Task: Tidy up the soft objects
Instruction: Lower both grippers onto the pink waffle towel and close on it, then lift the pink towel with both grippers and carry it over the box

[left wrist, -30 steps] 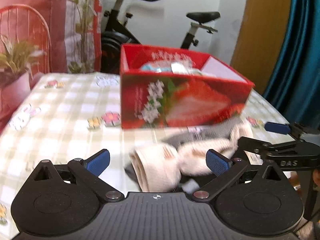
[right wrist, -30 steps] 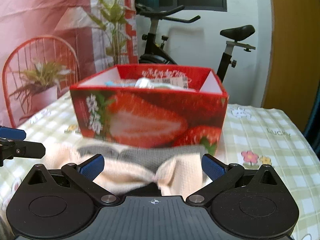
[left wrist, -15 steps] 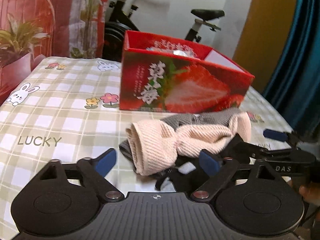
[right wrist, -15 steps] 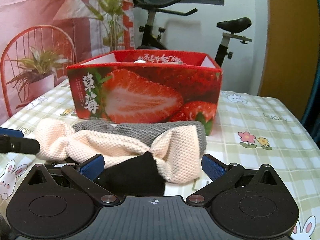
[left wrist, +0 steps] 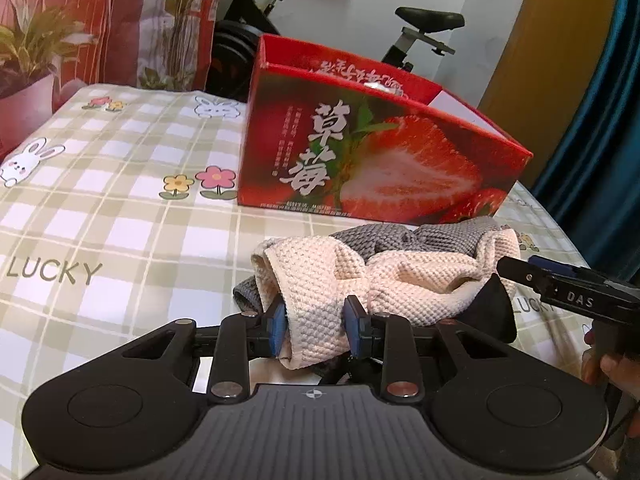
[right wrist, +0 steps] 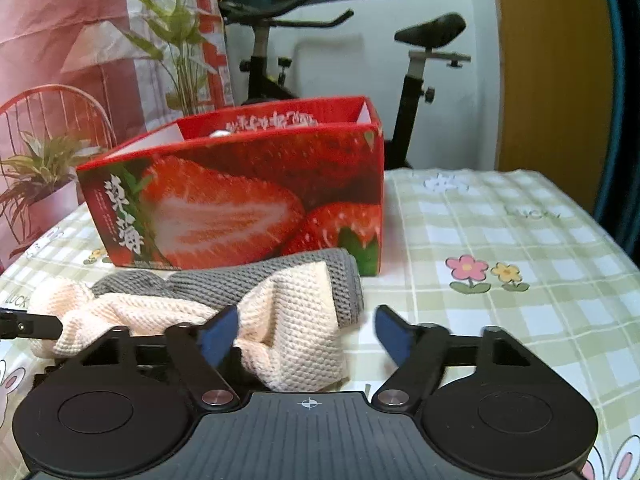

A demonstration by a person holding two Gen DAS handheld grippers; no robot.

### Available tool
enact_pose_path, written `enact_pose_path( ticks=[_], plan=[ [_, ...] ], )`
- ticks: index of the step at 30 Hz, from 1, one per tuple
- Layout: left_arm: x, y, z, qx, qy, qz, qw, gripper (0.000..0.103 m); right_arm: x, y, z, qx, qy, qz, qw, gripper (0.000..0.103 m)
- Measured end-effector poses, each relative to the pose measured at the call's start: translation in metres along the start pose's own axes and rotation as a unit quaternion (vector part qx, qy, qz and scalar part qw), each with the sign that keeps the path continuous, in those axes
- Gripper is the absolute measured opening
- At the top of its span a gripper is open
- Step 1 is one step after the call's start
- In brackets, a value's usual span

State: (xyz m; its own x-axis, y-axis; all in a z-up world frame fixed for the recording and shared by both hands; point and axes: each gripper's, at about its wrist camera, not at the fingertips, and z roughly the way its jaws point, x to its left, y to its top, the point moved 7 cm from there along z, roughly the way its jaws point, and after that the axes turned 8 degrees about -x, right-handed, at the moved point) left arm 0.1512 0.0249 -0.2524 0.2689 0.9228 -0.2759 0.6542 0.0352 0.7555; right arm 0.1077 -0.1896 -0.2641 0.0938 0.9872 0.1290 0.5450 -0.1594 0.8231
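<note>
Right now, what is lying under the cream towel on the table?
A grey towel shows beneath and behind the cream towel, and a black cloth pokes out underneath near the front. How far either extends under it is covered.

Support surface: table (left wrist: 100, 216) under a checked cloth, pale green on white, printed with flowers, rabbits and the word LUCKY.

Lying directly on it:
- red strawberry box (left wrist: 372, 168), open-topped, beyond the tool, standing flat.
- bundle of cloths (left wrist: 360, 276) between tool and box, just short of the box front: cream waffle-weave cloth over a grey one (right wrist: 280, 276), dark fabric beneath.
</note>
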Motion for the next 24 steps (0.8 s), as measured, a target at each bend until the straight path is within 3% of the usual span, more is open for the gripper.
enact_pose_path(
  ticks=[4, 6, 8, 9, 24],
  plan=[
    [0.001, -0.001, 0.005, 0.005, -0.001, -0.001, 1.0, 0.032, 0.001, -0.001, 0.01, 0.012, 0.013, 0.003, 1.0, 0.049],
    [0.001, -0.002, 0.004, 0.004, -0.003, 0.0, 1.0, 0.031, 0.004, 0.0, 0.011, 0.018, 0.021, 0.001, 1.0, 0.032],
    [0.0, 0.0, 0.001, -0.004, -0.007, 0.003, 1.0, 0.019, 0.006, 0.0, 0.01, 0.02, 0.022, -0.004, 1.0, 0.021],
    [-0.001, 0.001, -0.001, -0.008, -0.008, 0.005, 0.9999, 0.018, 0.007, 0.001, 0.009, 0.02, 0.024, -0.006, 0.999, 0.015],
    [-0.009, 0.031, -0.042, -0.092, -0.003, 0.025, 0.9955, 0.014, 0.024, 0.045, -0.034, -0.043, 0.051, -0.014, 0.998, 0.013]
  ],
)
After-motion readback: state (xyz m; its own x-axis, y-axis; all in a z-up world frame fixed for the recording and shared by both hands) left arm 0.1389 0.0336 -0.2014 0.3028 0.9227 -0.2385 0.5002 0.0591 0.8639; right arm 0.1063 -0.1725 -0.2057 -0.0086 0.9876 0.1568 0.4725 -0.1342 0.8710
